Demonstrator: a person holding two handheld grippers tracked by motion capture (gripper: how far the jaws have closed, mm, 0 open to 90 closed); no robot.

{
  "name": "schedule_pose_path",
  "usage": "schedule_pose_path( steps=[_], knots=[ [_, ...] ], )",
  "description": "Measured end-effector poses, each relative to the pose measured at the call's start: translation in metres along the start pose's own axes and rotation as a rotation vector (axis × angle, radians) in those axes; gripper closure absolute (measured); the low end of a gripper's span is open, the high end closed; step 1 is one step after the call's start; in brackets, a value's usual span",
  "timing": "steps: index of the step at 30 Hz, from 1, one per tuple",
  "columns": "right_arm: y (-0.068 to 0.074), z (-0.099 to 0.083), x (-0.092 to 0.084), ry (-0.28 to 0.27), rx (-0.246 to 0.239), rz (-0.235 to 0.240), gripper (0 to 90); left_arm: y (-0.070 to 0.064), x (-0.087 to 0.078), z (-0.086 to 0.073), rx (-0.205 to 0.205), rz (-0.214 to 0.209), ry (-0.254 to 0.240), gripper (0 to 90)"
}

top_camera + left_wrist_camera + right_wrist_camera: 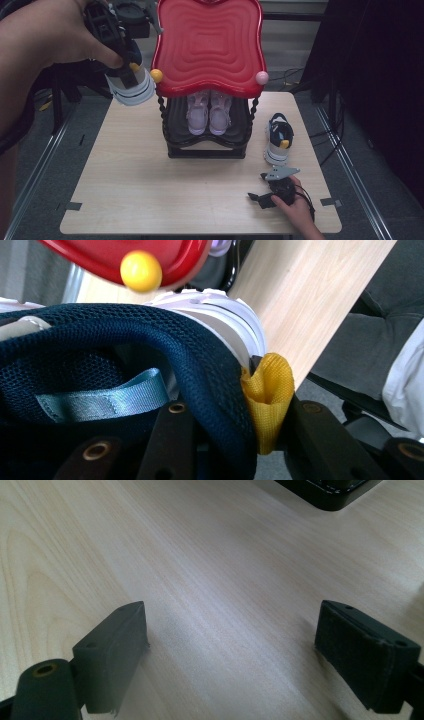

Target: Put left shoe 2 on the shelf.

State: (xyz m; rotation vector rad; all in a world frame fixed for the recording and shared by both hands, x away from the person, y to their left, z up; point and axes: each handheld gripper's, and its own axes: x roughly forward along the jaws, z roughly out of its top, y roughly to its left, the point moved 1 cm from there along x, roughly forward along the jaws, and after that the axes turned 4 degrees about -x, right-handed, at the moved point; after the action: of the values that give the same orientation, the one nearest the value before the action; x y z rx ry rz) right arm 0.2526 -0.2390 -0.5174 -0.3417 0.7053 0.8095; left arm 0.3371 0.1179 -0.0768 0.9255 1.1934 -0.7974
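My left gripper point(127, 62) is raised at the far left, shut on the heel collar of a navy and white sneaker point(131, 85) with a yellow heel tab point(267, 390). In the left gripper view the sneaker point(150, 340) hangs just below the yellow ball point(141, 271) at the corner of the red top shelf point(210, 40). A matching sneaker point(279, 137) stands on the table right of the rack. My right gripper point(257, 197) rests low at the front right, and its jaws point(230, 645) stand wide open over bare wood.
A pair of pink shoes point(209, 112) sits on the rack's black lower shelf point(172, 122). The rack's black base point(330, 492) lies ahead of the right gripper. The light wooden table point(150, 190) has bare room at the front and left. Dark floor and cables surround it.
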Motion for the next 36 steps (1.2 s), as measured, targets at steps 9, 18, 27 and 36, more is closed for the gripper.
schedule_pose_path(
  steps=[9,18,27,36],
  knots=[
    [0.000,0.000,0.000,-0.002,0.000,0.001,13.0,-0.008,-0.013,0.018,0.046,0.046,-0.022,72.7],
    [0.000,0.000,0.000,-0.002,0.000,0.001,13.1,-0.014,-0.014,0.038,0.111,0.092,-0.041,72.7],
    [0.000,0.000,0.000,-0.002,0.000,0.001,13.1,-0.021,-0.012,0.056,0.162,0.125,-0.068,72.7],
    [0.000,0.000,0.000,-0.002,-0.001,0.001,13.1,-0.024,-0.005,0.069,0.206,0.180,-0.073,72.8]
  ],
)
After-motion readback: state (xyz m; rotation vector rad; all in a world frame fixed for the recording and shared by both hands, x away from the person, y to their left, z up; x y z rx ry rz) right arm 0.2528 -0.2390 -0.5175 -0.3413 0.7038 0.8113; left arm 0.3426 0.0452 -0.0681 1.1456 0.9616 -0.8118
